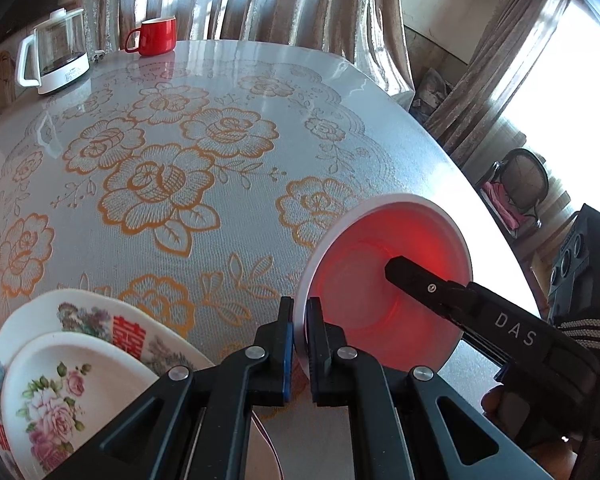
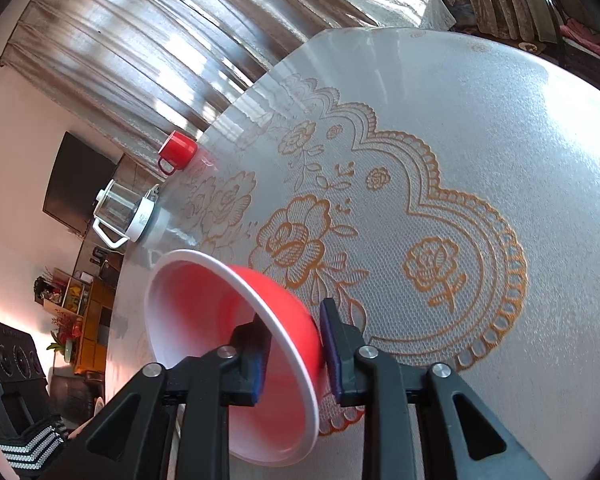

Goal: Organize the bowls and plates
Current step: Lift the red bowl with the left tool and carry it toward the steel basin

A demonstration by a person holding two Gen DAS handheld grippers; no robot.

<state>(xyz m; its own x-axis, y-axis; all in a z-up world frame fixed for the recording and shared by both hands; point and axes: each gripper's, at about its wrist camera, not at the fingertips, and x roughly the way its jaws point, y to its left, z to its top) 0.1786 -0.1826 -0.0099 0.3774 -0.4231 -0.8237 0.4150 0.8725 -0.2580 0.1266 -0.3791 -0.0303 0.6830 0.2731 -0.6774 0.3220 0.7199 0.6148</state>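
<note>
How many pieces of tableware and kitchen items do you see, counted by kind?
Plates: 2, large plate and small plate
Bowls: 1, red bowl
Mugs: 1, red mug
Kettles: 1, glass kettle
Total: 5

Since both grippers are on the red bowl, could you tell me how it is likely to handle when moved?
The red bowl glows translucent, so probably thin, light plastic. Its glossy wall may slip between the right gripper pads. The left gripper pinches only the thin rim, so it might flex or pivot.
</note>
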